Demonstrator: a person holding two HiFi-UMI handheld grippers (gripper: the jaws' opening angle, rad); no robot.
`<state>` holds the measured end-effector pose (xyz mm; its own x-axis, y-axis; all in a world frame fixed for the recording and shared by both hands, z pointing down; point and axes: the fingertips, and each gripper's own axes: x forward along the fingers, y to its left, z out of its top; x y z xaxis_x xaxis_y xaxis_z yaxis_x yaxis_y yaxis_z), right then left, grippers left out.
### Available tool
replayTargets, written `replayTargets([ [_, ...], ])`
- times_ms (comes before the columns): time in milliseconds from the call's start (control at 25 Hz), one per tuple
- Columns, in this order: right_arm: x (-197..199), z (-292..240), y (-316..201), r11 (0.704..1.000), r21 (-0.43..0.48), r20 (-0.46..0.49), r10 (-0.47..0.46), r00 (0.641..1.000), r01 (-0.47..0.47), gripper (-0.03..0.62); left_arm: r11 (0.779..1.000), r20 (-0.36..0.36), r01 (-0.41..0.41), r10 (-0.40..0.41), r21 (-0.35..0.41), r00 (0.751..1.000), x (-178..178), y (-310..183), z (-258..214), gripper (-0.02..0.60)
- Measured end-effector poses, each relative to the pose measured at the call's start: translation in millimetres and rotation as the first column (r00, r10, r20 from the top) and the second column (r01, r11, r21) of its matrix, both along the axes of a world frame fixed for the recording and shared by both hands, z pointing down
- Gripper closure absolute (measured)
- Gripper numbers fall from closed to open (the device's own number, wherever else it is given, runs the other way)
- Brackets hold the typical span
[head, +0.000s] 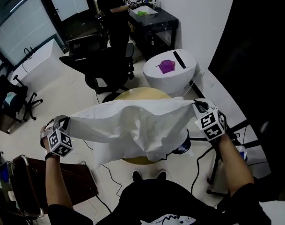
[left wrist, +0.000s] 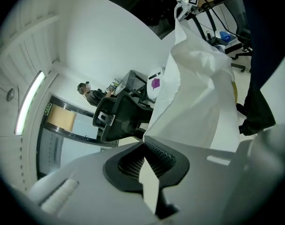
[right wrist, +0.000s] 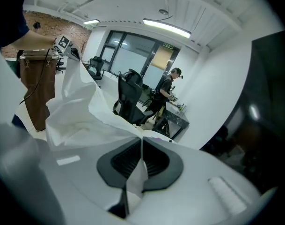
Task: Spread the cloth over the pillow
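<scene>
As the left gripper (head: 66, 122) and right gripper (head: 195, 107) each clench their jaws on a corner, the white cloth (head: 133, 125) hangs stretched between them, sagging above a round yellow top (head: 142, 93).

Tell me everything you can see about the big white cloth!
The cloth is white, thin and crinkly, like light fabric. It hangs stretched in the air between the left gripper and the right gripper, each shut on a top corner. Its middle sags in loose folds above a round yellow table.
</scene>
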<state>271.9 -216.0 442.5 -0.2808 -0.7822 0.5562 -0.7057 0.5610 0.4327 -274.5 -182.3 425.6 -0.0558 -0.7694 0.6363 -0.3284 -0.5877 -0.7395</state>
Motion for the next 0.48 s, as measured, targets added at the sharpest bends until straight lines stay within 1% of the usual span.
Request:
replayTargets([
  [280, 35, -36, -14, 0.997, 0.067, -0.013, 0.041, 0.999, -0.040, 0.585, 0.998, 0.054, 0.019, -0.022, 0.068, 0.998, -21, -7, -41, 0.581],
  [480, 53, -64, -21, 0.991, 0.122, -0.011, 0.060, 0.998, -0.058, 0.585, 0.992, 0.075, 0.003, -0.013, 0.124, 0.997, -25, -9, -67, 0.581],
])
